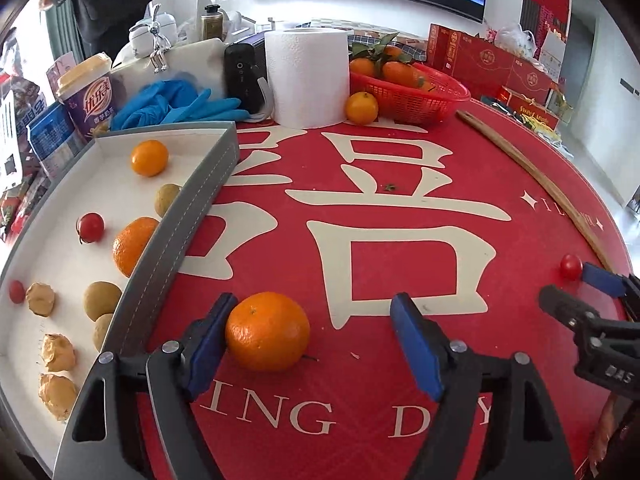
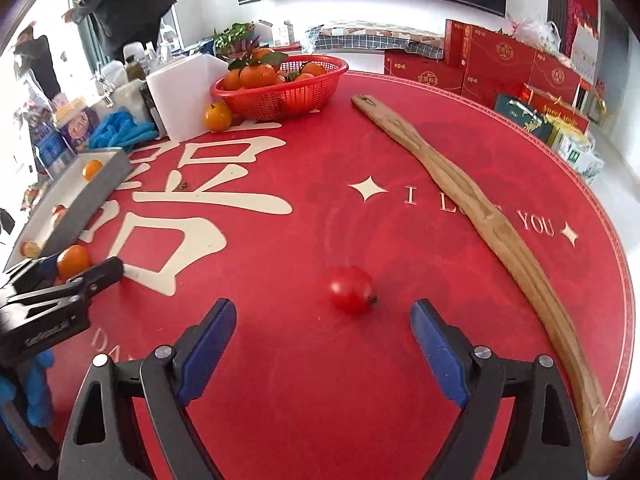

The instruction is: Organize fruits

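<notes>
Left wrist view
- Left gripper: jaws standing spread over the red worktop; nothing is being pinched.
- Mandarin: lying on the worktop between the jaws, touching or just beside the left blue pad, well apart from the right one.
- Tray: grey-walled, white inside, sitting to the left just beside the mandarin; it is holding another mandarin, a small orange fruit, cherry tomatoes, round tan fruits and pale peeled-looking pieces.
- Right gripper: showing at the right edge, jaws apart, a cherry tomato lying just beside its blue pad.
- Background: a red basket of leafy mandarins, a paper roll, blue gloves and a long wooden stick are resting farther back.

Right wrist view
- Right gripper: jaws standing wide apart, gripping nothing.
- Cherry tomato: lying on the worktop just ahead of the fingertips, roughly centred, touching neither pad.
- Left gripper: appearing at the left edge, jaws spread with the mandarin between them, beside the tray.
- Wooden stick: lying along the right side, clear of the tomato.
</notes>
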`<act>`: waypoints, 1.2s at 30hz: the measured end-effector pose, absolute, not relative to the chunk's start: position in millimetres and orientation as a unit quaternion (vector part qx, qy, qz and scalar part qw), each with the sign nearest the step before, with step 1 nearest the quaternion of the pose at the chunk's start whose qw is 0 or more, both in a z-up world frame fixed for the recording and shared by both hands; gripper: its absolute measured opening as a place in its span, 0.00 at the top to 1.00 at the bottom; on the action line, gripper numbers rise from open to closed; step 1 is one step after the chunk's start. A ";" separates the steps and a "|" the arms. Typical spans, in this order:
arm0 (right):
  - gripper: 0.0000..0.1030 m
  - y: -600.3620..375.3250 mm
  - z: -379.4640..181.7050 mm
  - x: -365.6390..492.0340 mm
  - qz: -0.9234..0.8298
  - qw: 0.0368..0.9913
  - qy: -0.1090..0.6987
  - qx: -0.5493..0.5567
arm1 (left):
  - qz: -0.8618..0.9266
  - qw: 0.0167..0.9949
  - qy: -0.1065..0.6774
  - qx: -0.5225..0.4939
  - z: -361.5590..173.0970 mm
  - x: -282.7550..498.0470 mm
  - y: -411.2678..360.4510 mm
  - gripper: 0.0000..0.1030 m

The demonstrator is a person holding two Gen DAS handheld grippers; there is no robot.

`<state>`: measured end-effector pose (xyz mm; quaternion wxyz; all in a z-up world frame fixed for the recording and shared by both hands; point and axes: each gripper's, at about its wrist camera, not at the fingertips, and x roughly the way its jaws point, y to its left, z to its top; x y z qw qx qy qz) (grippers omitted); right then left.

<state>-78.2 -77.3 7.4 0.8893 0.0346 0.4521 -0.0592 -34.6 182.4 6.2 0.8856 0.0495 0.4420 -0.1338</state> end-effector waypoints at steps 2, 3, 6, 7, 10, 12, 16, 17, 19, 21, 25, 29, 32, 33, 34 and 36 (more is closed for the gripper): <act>0.01 -74.3 4.9 -71.9 -0.060 0.885 0.461 0.023 | -0.140 0.885 0.441 0.041 6.9 -36.1 185.8 0.21; 0.00 -72.6 3.3 -69.5 -0.056 0.882 0.467 0.020 | -0.144 0.885 0.441 0.040 7.1 -37.4 187.3 0.21; 0.00 -71.3 3.7 -69.4 -0.057 0.882 0.468 0.013 | -0.143 0.884 0.441 0.050 6.7 -40.6 188.5 0.22; 0.00 -71.9 4.1 -69.4 -0.056 0.882 0.468 0.013 | -0.141 0.885 0.441 0.053 6.8 -41.4 187.5 0.23; 0.00 -72.3 4.2 -69.7 -0.056 0.882 0.468 0.012 | -0.136 0.888 0.436 0.050 8.8 -43.6 188.6 0.41; 0.00 -72.3 4.3 -69.3 -0.056 0.882 0.467 0.012 | -0.132 0.890 0.433 0.048 9.7 -44.7 191.6 0.63; 0.00 -72.2 3.6 -68.8 -0.056 0.882 0.468 0.012 | -0.126 0.892 0.434 0.034 10.8 -45.3 194.0 0.63; 0.00 -72.0 3.3 -68.5 -0.057 0.882 0.468 0.012 | -0.123 0.892 0.433 0.034 10.7 -45.6 191.8 0.63; 0.00 -72.3 3.4 -66.3 -0.057 0.882 0.468 0.012 | -0.122 0.892 0.433 0.039 10.5 -45.8 185.5 0.63; 0.00 -72.7 3.3 -63.5 -0.059 0.882 0.468 0.013 | -0.113 0.893 0.432 0.048 10.2 -45.7 180.2 0.61; 0.00 -71.9 2.9 -62.2 -0.059 0.882 0.468 0.013 | -0.112 0.892 0.435 0.052 9.7 -40.3 176.4 0.56; 0.00 -72.0 2.7 -62.0 -0.060 0.882 0.468 0.014 | -0.109 0.892 0.436 0.053 9.7 -38.3 174.0 0.56; 0.11 -72.5 4.6 -64.7 -0.067 0.885 0.460 0.015 | -0.115 0.893 0.432 0.057 9.9 -39.8 171.6 0.63; 0.17 -72.7 6.5 -66.9 -0.070 0.888 0.454 0.014 | -0.113 0.894 0.430 0.061 9.9 -40.7 170.4 0.63; 0.35 -72.2 8.7 -68.9 -0.070 0.891 0.447 0.014 | -0.111 0.894 0.429 0.065 10.1 -41.1 169.2 0.63; 0.65 -71.0 10.9 -70.8 -0.070 0.895 0.440 0.014 | -0.110 0.894 0.428 0.067 10.3 -41.1 168.6 0.63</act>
